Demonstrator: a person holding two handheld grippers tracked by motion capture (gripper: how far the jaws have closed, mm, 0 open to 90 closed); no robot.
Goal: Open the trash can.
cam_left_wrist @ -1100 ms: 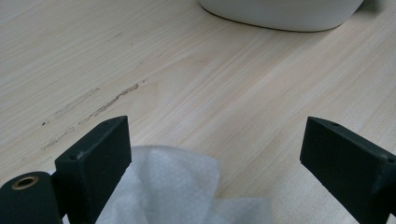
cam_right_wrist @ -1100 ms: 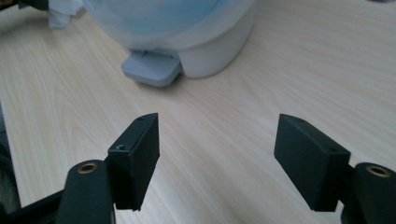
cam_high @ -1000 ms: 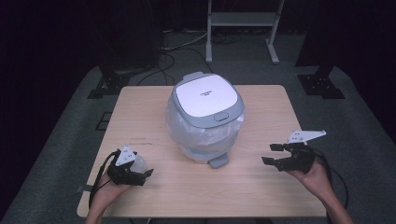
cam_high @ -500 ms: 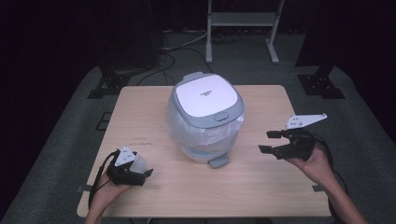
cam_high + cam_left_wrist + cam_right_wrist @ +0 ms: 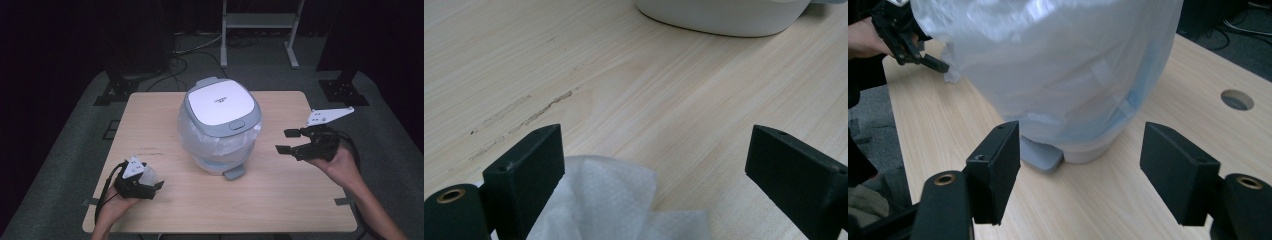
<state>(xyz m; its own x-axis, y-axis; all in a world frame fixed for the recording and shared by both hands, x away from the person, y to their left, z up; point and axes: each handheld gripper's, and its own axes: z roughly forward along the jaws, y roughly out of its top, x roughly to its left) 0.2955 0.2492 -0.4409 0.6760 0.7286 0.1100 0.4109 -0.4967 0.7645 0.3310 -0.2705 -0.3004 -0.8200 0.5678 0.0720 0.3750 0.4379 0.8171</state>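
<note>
The right claw (image 5: 289,141), spread wide, faces a pedal bin (image 5: 220,125) whose thin, slippery liner bag (image 5: 1058,65) looks easiest pinched at a loose fold; the left claw (image 5: 654,170), also spread, rests over a soft tissue (image 5: 599,200).

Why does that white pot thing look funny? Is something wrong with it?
The rice cooker has a clear plastic bag wrapped around its body under the lid, which is unusual for a cooker on a table. A crumpled white tissue also lies loose by the left gripper. Nothing looks spilled or broken.

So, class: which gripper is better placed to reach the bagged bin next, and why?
Right. The right gripper is raised, open and aimed at the bagged bin; the left gripper sits low over a tissue.
</note>
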